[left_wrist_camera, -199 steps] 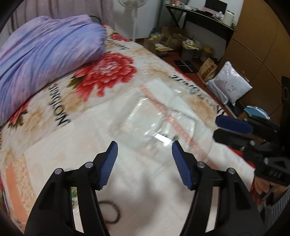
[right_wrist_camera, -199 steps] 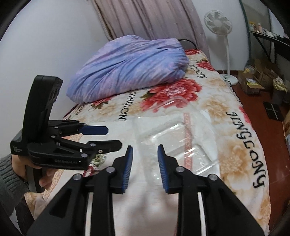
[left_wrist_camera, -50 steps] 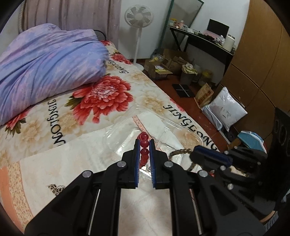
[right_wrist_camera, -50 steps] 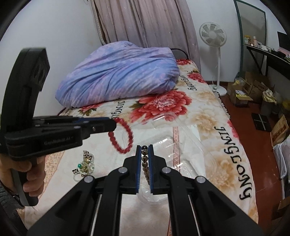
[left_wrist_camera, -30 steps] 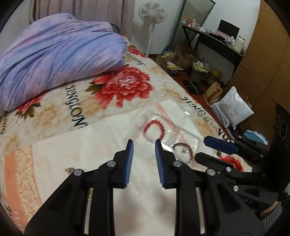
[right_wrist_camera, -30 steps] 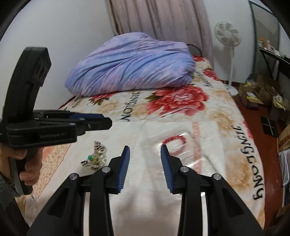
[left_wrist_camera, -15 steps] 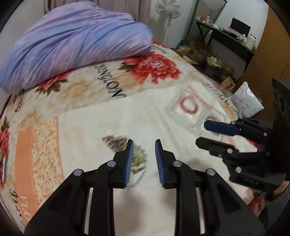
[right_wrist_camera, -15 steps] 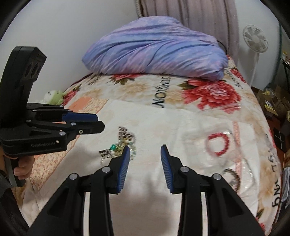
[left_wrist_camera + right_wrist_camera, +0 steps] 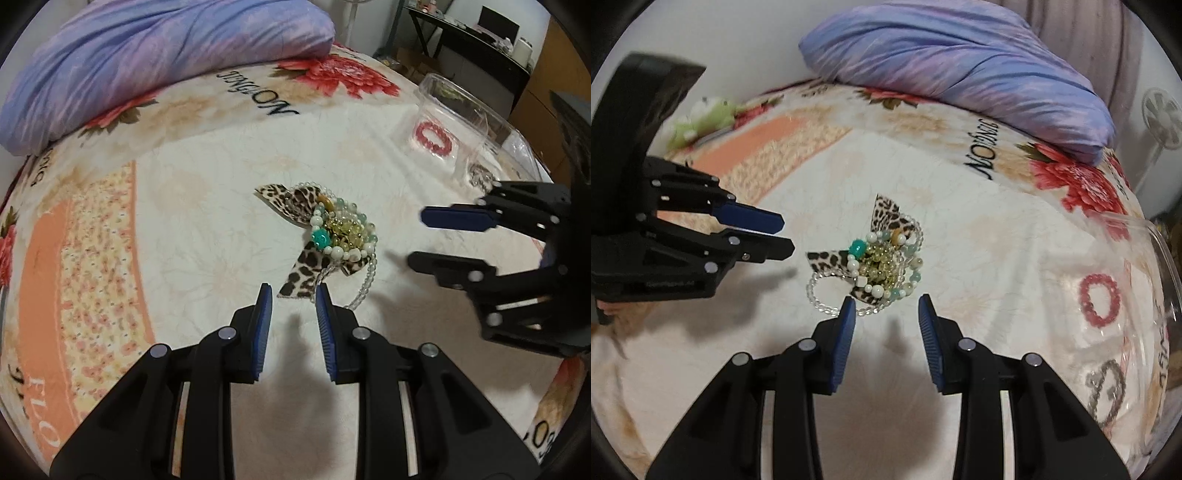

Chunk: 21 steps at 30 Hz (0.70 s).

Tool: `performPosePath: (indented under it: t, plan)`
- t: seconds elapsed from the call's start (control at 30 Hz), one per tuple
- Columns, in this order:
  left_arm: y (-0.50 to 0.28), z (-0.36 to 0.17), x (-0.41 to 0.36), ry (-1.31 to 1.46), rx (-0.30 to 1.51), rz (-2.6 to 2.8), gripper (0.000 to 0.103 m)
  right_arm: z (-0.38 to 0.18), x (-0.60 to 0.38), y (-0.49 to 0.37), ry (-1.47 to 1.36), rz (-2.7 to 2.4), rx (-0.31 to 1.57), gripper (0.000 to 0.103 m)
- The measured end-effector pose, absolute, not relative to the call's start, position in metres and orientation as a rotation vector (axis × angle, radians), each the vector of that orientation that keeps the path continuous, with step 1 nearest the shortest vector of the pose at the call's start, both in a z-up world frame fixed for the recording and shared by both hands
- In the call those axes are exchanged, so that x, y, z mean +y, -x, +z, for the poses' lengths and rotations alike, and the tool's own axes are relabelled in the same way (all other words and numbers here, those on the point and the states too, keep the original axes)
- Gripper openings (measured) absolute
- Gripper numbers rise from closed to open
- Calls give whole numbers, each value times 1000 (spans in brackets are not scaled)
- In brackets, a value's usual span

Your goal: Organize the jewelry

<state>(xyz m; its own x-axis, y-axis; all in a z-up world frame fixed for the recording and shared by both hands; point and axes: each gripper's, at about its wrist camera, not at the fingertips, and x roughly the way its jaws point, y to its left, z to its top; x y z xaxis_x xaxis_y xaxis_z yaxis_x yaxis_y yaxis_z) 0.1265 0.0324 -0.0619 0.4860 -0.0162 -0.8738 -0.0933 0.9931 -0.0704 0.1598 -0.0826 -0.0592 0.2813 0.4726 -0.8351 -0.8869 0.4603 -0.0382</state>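
Both grippers hover low over the bed (image 9: 184, 206), each empty with jaws apart. The left gripper (image 9: 293, 295) points at a tangled jewelry pile (image 9: 332, 232) lying on the pale middle panel of the floral blanket (image 9: 85, 266); its blue pads straddle the near tip of a leopard-print ribbon (image 9: 301, 277) without touching it. The pile mixes a teal bead (image 9: 320, 238), white and pale green beads, yellowish beads and a clear bead strand (image 9: 364, 286) looping out at the near side. In the right wrist view the same pile (image 9: 875, 266) sits just ahead of the right gripper (image 9: 886, 306), whose jaws stand wider apart than the left's, with the clear strand (image 9: 820, 295) curling by its left pad. The right gripper (image 9: 436, 240) comes in from the right in the left view, the left gripper (image 9: 775, 236) from the left in the right view, both near the pile but apart from it. A clear plastic container (image 9: 461, 110) stands well apart to the right, holding a red bead bracelet (image 9: 434, 134) and a darker brown bracelet (image 9: 1108, 391); the red one (image 9: 1100, 299) lies flat on its floor. A purple duvet (image 9: 960, 62) is bunched at the far end of the bed, a green plush toy (image 9: 705, 118) by the wall.
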Motion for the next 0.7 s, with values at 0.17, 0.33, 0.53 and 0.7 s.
performPosePath:
  t: [0.17, 0.33, 0.53, 0.7]
  plan:
    - [-136, -75, 26, 69, 1079, 14, 24, -79, -72, -162, 601, 1002, 876, 36]
    - [-142, -91, 26, 49, 1101, 0, 24, -87, -64, -159, 625, 1022, 877, 35]
    - [-149, -96, 33, 81, 1088, -31, 27, -89, -55, -163, 644, 1013, 842, 35]
    - [-150, -99, 26, 43, 1071, -63, 39, -94, -51, -165, 675, 1026, 836, 26]
